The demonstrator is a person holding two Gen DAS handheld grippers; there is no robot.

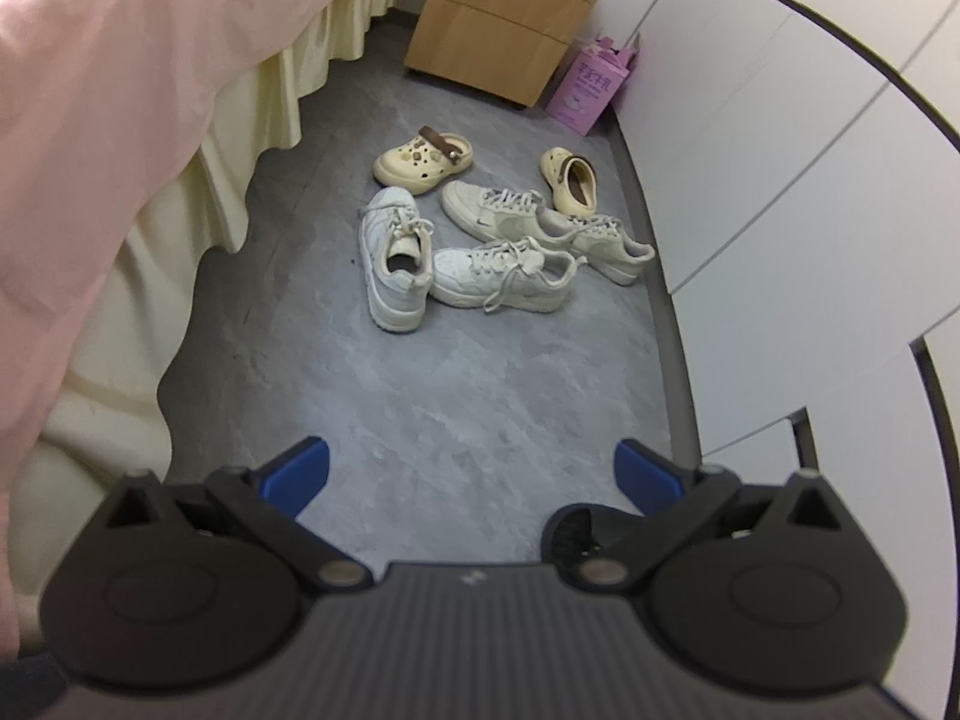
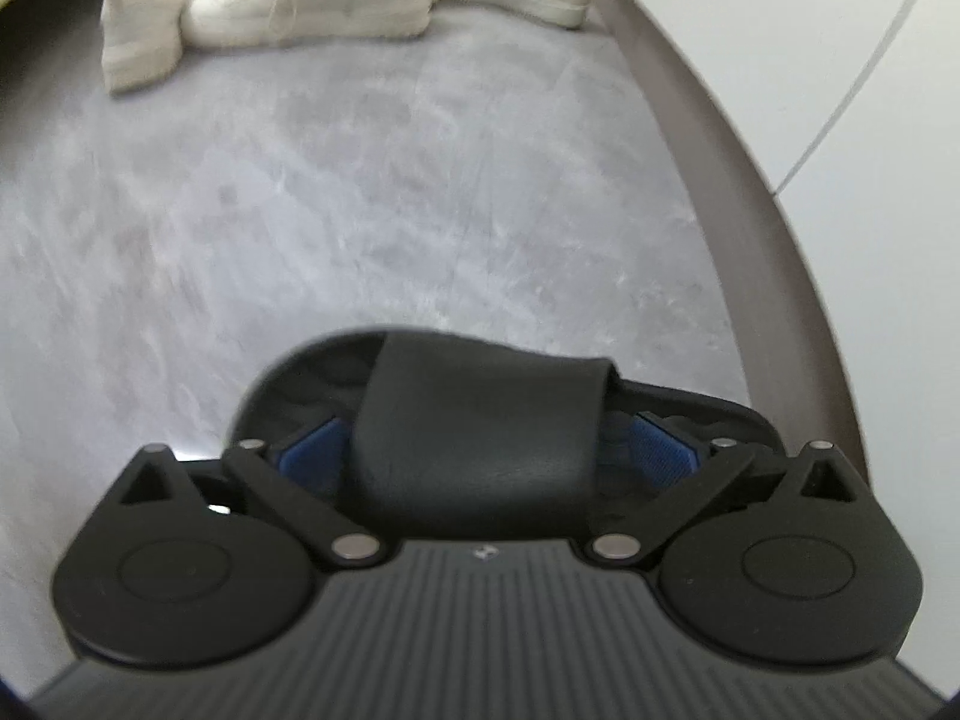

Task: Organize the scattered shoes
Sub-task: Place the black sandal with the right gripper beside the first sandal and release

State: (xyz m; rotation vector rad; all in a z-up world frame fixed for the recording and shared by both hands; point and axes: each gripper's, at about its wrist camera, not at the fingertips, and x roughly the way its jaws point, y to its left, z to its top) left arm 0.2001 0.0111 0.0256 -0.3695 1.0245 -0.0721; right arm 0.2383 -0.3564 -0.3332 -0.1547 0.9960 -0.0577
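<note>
The floor was grey and marbled, bounded on one side by a bed with a pink cover over a cream skirt, and on the other by white cabinet doors above a dark plinth. A wooden drawer unit stood at the far end of the floor, with a pink box just beside it against the cabinet doors.

The scattered shoes lay on the floor in front of the drawer unit. Nearest the drawer unit were two cream clogs: one on the bed side, the other on the cabinet side, well apart from each other. Just beyond the clogs, away from the drawer unit, lay four pale sneakers in a loose cluster. One white sneaker pointed toward the drawer unit; a second lay crosswise, touching its heel. Two beige sneakers lay behind these, overlapping.

The left gripper hovered over bare floor, well away from the drawer unit, its jaws released and holding nothing.

A black slide sandal lay on the floor near the plinth, farthest from the drawer unit. The right gripper straddled its strap, jaws spread wide; the blue pads stood apart from the strap, not gripping it.
</note>
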